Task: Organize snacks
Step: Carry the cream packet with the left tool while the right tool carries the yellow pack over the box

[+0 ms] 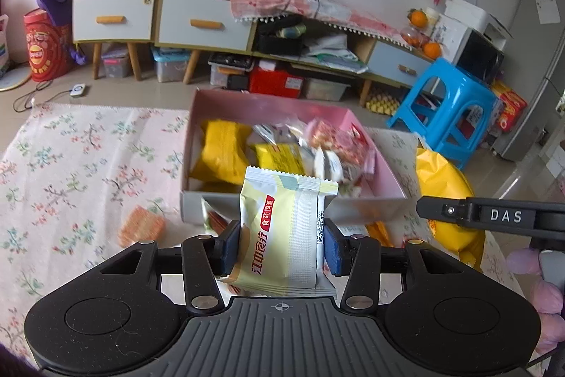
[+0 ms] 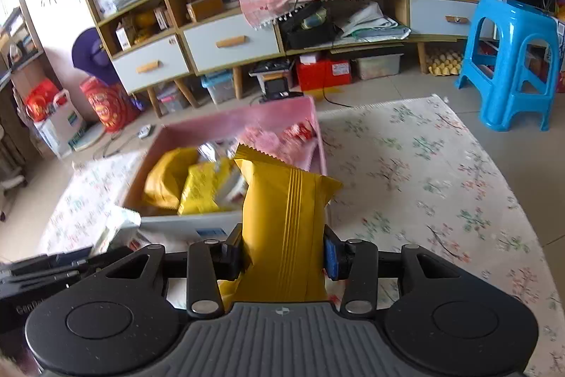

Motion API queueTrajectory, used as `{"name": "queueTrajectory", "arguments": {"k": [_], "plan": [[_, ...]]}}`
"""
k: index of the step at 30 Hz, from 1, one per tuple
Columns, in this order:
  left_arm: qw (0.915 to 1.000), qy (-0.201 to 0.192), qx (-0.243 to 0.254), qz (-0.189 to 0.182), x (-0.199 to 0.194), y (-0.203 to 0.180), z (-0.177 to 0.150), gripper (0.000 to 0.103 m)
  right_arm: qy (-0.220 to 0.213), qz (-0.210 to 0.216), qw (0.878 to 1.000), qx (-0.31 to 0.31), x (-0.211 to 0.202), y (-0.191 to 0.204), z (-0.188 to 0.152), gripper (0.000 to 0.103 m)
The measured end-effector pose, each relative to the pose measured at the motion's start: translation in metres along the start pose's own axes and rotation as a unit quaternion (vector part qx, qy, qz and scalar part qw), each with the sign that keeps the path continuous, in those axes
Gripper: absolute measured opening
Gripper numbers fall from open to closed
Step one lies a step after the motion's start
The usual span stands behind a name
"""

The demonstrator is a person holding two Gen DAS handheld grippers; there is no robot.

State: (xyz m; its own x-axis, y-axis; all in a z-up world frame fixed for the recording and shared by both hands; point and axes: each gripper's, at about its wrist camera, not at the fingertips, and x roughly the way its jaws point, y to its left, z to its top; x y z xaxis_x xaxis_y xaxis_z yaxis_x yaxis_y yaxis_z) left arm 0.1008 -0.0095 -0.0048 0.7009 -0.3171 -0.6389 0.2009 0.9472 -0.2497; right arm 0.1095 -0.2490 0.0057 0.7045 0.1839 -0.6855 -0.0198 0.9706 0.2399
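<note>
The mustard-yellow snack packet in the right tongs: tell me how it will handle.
The yellow packet is probably light and puffy: it stands upright above the right tongs. Its glossy film may slip, and it likely crumples if squeezed.

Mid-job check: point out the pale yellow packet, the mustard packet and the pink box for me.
pale yellow packet [image 1: 282, 228]: left wrist view, middle of its front face.
mustard packet [image 2: 286, 228]: right wrist view, middle of its ribbed back.
pink box [image 1: 261, 105]: left wrist view, inside of its far wall.
</note>
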Motion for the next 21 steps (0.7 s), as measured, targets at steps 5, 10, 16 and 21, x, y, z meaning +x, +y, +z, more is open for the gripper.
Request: {"name": "queueTrajectory", "arguments": {"k": [5,10,16,21], "plan": [[0.9998,-0.008,-0.008,0.018,0.006,0.012,0.014,0.045,-0.008,0.02,1.0,0.023,0.014,0.006,0.015,0.032],[0.9993,-0.01,-0.001,0.037,0.023,0.023,0.03,0.045,-0.004,0.042,0.998,0.055,0.029,0.012,0.027,0.032],[0.9984,-0.011,-0.021,0.051,0.048,0.039,0.054,0.045,-0.004,0.078,0.994,0.072,0.056,0.022,0.053,0.032],[0.9984,-0.015,-0.014,0.052,0.071,0.045,0.068,0.045,0.015,0.105,0.99,0.089,0.091,0.031,0.061,0.032]]}}
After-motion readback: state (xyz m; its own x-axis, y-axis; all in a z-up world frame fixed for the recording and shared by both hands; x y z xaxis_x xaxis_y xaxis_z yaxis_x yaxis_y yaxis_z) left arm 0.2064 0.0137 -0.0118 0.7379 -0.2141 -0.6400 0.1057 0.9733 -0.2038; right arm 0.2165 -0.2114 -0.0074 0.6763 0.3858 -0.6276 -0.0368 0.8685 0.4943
